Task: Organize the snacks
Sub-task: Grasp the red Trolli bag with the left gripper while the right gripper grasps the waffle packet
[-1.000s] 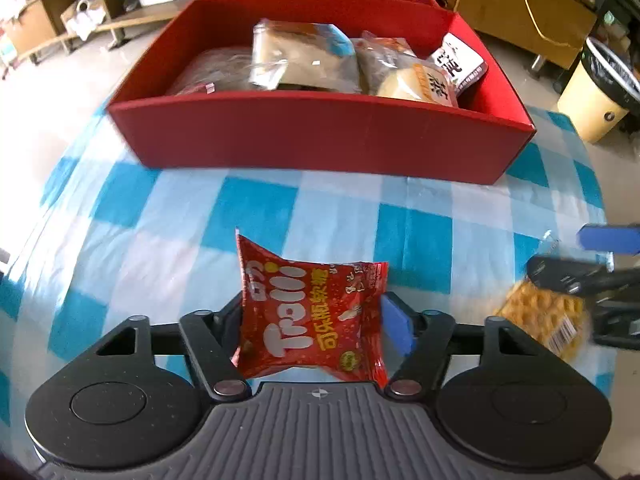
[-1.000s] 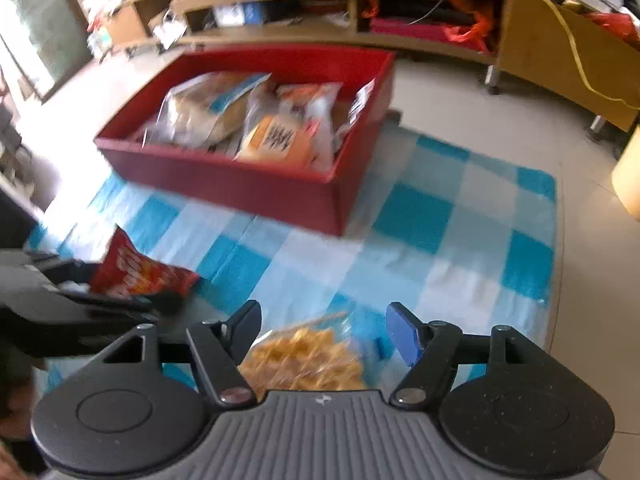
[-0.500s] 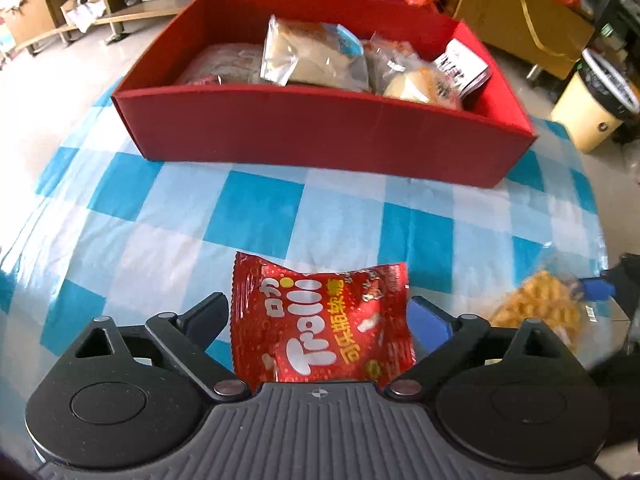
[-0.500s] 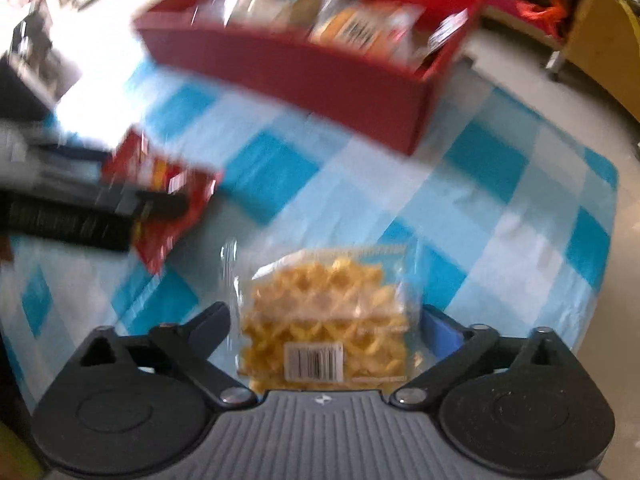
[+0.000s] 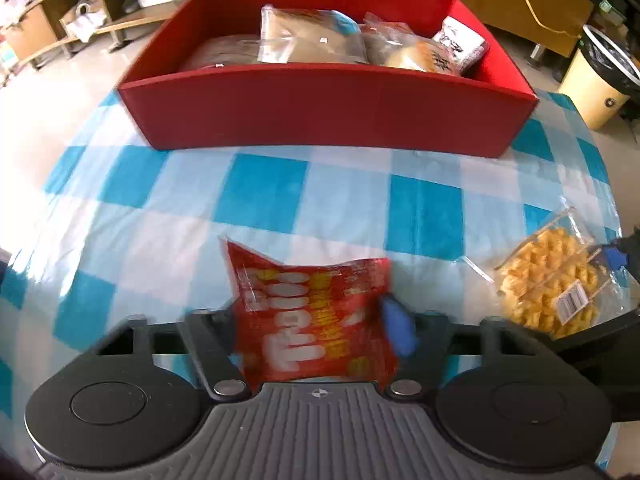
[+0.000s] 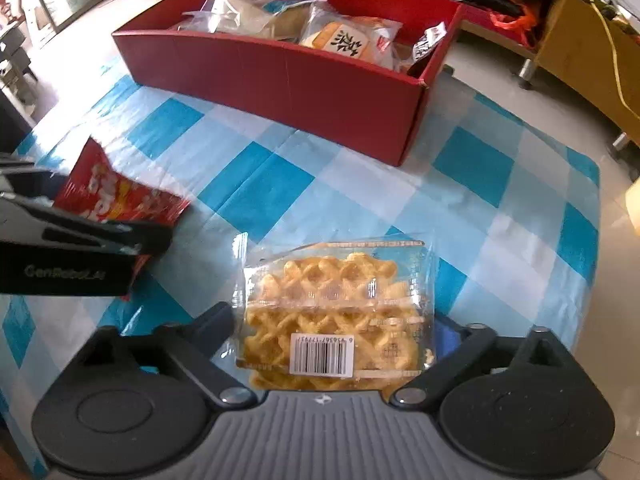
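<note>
A red Trolli gummy packet (image 5: 312, 320) lies on the checked cloth between the fingers of my left gripper (image 5: 310, 318). The jaws are closing, and both pads press the packet's side edges, which blur. A clear packet of yellow waffles (image 6: 332, 320) lies flat between the fingers of my right gripper (image 6: 334, 320). Those jaws are closing too, with the pads close beside the wrapper and no squeeze showing. The left wrist view has the waffle packet (image 5: 548, 280) at the right. Behind both stands a red box (image 5: 320, 108) holding several bagged snacks.
A blue and white checked cloth (image 5: 264, 196) covers the table up to the red box (image 6: 280, 80). A yellow bin (image 5: 596, 80) stands on the floor at the right. Wooden shelves (image 5: 100, 8) line the back. The left gripper's body (image 6: 80, 248) lies left of the waffles.
The left gripper opened, dropping the Trolli packet flat, and has come back in onto its edges. The right gripper moved down over the waffle packet, which now lies between its fingers.
</note>
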Action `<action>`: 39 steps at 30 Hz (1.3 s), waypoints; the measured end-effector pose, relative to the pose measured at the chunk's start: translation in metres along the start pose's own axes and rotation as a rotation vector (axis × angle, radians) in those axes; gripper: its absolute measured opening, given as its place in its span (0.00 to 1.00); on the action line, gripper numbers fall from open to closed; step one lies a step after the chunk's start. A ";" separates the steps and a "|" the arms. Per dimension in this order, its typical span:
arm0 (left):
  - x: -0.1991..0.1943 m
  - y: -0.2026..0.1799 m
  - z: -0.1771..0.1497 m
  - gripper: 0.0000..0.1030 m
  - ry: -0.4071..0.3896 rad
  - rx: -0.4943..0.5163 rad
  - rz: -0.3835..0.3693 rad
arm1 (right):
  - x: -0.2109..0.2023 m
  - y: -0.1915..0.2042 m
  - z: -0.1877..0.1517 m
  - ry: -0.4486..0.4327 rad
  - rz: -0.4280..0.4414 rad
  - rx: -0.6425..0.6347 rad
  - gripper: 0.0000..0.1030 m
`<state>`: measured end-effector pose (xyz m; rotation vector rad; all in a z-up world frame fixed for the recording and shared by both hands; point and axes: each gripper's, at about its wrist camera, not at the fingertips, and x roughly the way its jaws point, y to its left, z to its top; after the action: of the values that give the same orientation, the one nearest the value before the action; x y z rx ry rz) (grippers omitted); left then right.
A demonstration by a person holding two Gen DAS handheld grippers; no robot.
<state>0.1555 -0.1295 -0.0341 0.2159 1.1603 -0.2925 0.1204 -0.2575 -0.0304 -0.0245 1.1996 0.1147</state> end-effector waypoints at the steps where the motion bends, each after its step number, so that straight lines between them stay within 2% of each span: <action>1: -0.003 0.005 -0.001 0.62 0.007 -0.017 -0.019 | -0.003 0.002 -0.001 -0.004 -0.004 -0.001 0.80; 4: -0.007 0.015 -0.004 0.60 0.013 -0.056 -0.039 | -0.007 0.008 -0.006 -0.005 -0.018 0.007 0.78; 6: -0.008 0.017 -0.006 0.70 0.010 -0.055 -0.038 | -0.009 0.014 -0.010 -0.003 -0.034 -0.002 0.78; 8: -0.008 0.019 -0.008 0.87 0.004 -0.060 -0.021 | -0.013 0.018 -0.012 -0.008 -0.032 0.005 0.78; 14: -0.012 0.013 0.001 0.90 -0.053 0.068 -0.010 | -0.037 0.009 -0.017 -0.066 0.017 0.080 0.78; 16: -0.020 0.012 0.006 0.90 -0.108 0.169 -0.052 | -0.042 0.002 -0.018 -0.072 0.038 0.109 0.78; 18: -0.027 0.007 0.012 0.90 -0.106 0.347 -0.139 | -0.045 -0.006 -0.018 -0.080 0.064 0.141 0.78; 20: -0.033 0.001 0.012 0.91 -0.112 0.508 -0.102 | -0.050 -0.015 -0.017 -0.090 0.088 0.172 0.78; 24: -0.032 -0.008 -0.003 0.91 -0.074 0.830 -0.087 | -0.056 -0.023 -0.017 -0.105 0.115 0.195 0.78; 27: -0.019 -0.014 -0.014 0.93 -0.038 0.984 -0.108 | -0.051 -0.025 -0.017 -0.083 0.131 0.198 0.78; 30: -0.002 -0.022 -0.016 0.94 -0.003 1.008 -0.162 | -0.038 -0.023 -0.015 -0.043 0.137 0.184 0.78; 33: 0.008 -0.024 -0.019 0.96 -0.005 0.997 -0.213 | -0.029 -0.020 -0.010 -0.021 0.142 0.170 0.78; 34: 0.009 -0.021 -0.018 0.96 -0.004 0.968 -0.225 | -0.028 -0.019 -0.008 -0.020 0.145 0.166 0.78; 37: 0.007 -0.010 -0.017 0.85 0.053 0.815 -0.248 | -0.028 -0.016 -0.005 -0.025 0.150 0.158 0.78; 39: 0.003 -0.006 -0.025 0.81 0.055 0.759 -0.222 | -0.030 -0.015 -0.005 -0.031 0.154 0.158 0.78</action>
<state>0.1327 -0.1279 -0.0466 0.7639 1.0840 -0.9262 0.1066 -0.2750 -0.0045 0.2075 1.1759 0.1549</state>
